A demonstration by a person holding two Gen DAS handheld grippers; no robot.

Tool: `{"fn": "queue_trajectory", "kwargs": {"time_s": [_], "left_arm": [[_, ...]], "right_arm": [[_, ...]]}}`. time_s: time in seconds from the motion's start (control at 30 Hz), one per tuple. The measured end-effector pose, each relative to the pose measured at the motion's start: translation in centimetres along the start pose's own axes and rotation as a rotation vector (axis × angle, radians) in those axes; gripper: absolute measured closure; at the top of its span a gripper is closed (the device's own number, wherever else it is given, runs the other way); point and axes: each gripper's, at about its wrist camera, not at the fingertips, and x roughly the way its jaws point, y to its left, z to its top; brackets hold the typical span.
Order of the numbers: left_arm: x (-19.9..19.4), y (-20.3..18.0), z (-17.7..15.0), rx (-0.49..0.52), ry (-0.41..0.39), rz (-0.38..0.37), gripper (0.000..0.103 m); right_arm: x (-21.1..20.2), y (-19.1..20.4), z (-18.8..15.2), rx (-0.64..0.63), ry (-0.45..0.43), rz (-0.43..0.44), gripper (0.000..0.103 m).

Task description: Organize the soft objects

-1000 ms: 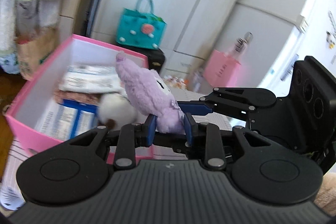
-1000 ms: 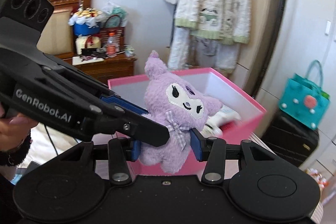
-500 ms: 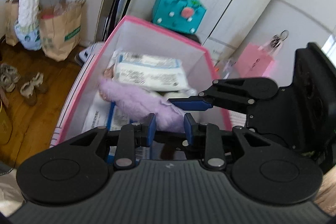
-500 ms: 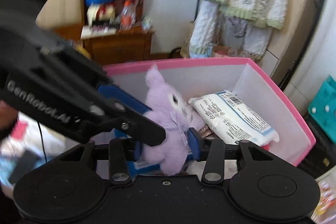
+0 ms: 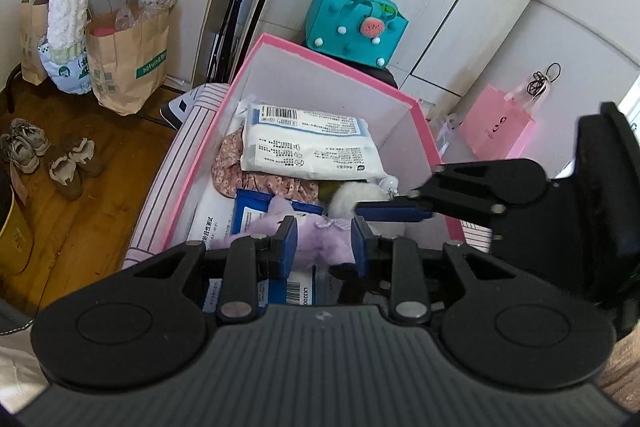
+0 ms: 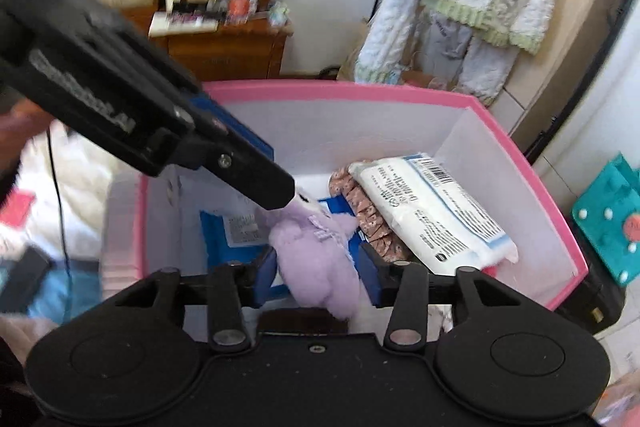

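bedroom's pink box [image 5: 424,131] holds "lx3200"-labelled packs [image 5: 298,289]; left fingers [image 5: 289,243] pinch purple plush [image 6: 316,259], right fingers [image 6: 370,277] just loosened.

1. The left wrist view looks steeply down from close above the pink box [image 5: 420,115], facing the wardrobe side.
2. The right wrist view looks down into the same box [image 6: 552,211] from close by, facing the wall with hanging clothes.
3. Both share the box's inside and its white packet [image 5: 308,143] [image 6: 436,211].
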Motion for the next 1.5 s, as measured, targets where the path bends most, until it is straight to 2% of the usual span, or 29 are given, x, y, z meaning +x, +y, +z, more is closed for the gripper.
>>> {"fn": "queue_trajectory", "kwargs": {"time_s": [0.1,0.13,0.17,0.23,0.33,0.5,0.67,0.77,0.9,1.0,1.13,1.27,1.4,1.5], "left_arm": [[-0.6,-0.3,-0.2,0.008,-0.015,0.007,0.069],[-0.7,-0.4,-0.2,0.007,-0.014,0.008,0.064],[-0.8,-0.4,-0.3,-0.001,-0.014,0.005,0.054],[-1.1,-0.5,-0.7,-0.014,-0.017,-0.004,0.043],[-1.7,-1.5,-1.2,0.018,-0.016,0.032,0.042],[-3.0,-3.6,-1.6,0.122,-0.002,0.065,0.033],[-4.6,-5.4,-2.2,0.204,0.016,0.103,0.005],[-5.7,-6.4,-2.9,0.231,0.030,0.128,0.004],[-6.0,-8.2,-2.8,0.247,0.064,0.186,0.003],[-6.4,-9.1,-2.8,0.263,0.069,0.178,0.003],[-6.8,-9.9,-3.3,0.244,0.067,0.151,0.003],[-7.2,-11.4,-4.3,0.288,0.055,0.152,0.003],[-7.9,-12.8,-5.6,0.325,0.020,0.143,0.003],[-8.1,-13.6,-6.2,0.338,0.002,0.146,0.003]], "right_arm": [[-2.6,-0.8,-0.8,0.120,-0.079,0.019,0.048],[-3.3,-1.1,-1.0,0.153,-0.099,0.017,0.049],[-4.3,-1.3,-1.4,0.200,-0.125,-0.006,0.049],[-6.3,-1.7,-2.4,0.297,-0.200,-0.070,0.048],[-8.3,-1.9,-3.8,0.400,-0.256,-0.085,0.048],[-9.8,-1.6,-5.7,0.480,-0.233,-0.126,0.045],[-11.7,-1.2,-7.1,0.531,-0.201,-0.135,0.034],[-13.6,-0.7,-7.8,0.539,-0.183,-0.174,0.024],[-16.1,-0.1,-8.4,0.587,-0.167,-0.238,0.001],[-17.5,0.8,-8.8,0.640,-0.133,-0.334,0.000],[-19.3,2.3,-10.3,0.699,-0.183,-0.397,0.000],[-21.2,3.9,-11.7,0.787,-0.261,-0.428,0.000],[-22.3,5.1,-12.2,0.784,-0.273,-0.446,0.000],[-22.4,5.9,-12.3,0.763,-0.253,-0.533,0.000]]}}
